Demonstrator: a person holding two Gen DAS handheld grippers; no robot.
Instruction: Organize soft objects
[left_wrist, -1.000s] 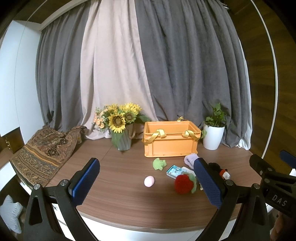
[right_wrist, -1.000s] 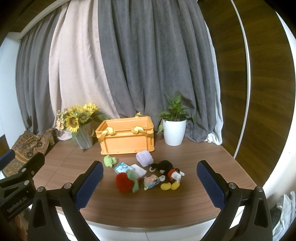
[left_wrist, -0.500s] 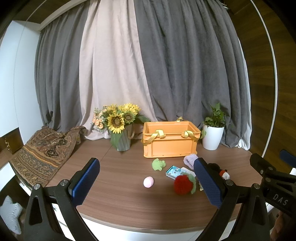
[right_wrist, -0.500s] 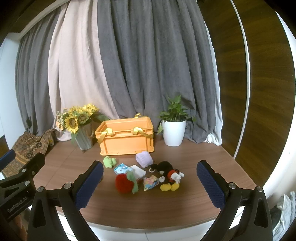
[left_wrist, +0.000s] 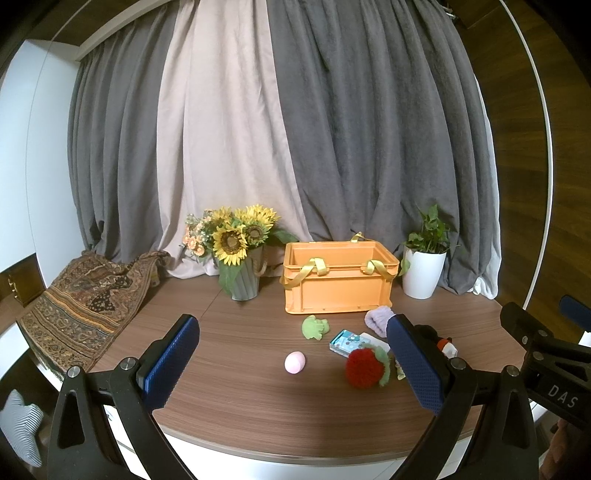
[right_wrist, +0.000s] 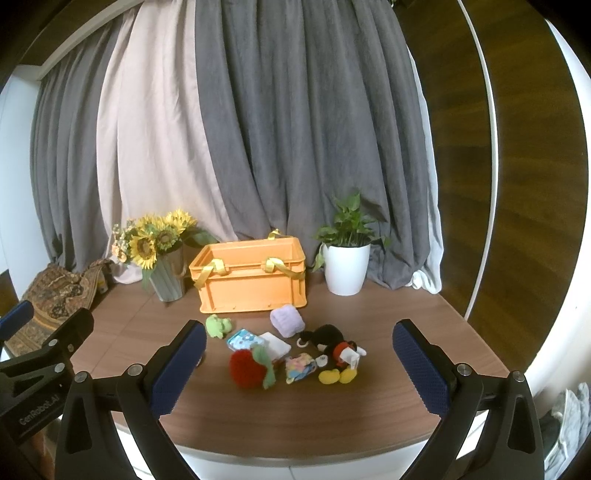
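An orange crate (left_wrist: 338, 282) (right_wrist: 253, 278) with yellow straps stands at the back of the wooden table. In front of it lie soft toys: a red strawberry (left_wrist: 364, 367) (right_wrist: 247, 369), a green frog (left_wrist: 314, 326) (right_wrist: 218, 325), a lilac roll (left_wrist: 378, 317) (right_wrist: 286, 321), a pink egg (left_wrist: 294, 362), a Mickey plush (right_wrist: 334, 349), a blue packet (left_wrist: 345, 341) (right_wrist: 242, 339) and a small pastel pouch (right_wrist: 301, 371). My left gripper (left_wrist: 291, 365) and right gripper (right_wrist: 301, 363) are both open and empty, held near the table's front edge, short of the toys.
A vase of sunflowers (left_wrist: 236, 254) (right_wrist: 159, 254) stands left of the crate. A white potted plant (left_wrist: 424, 266) (right_wrist: 347, 258) stands to its right. A patterned cloth (left_wrist: 81, 295) drapes over the table's left end. Curtains hang behind. Each gripper shows in the other's view.
Both views have shifted very slightly; the grippers stay open and nothing on the table has moved.
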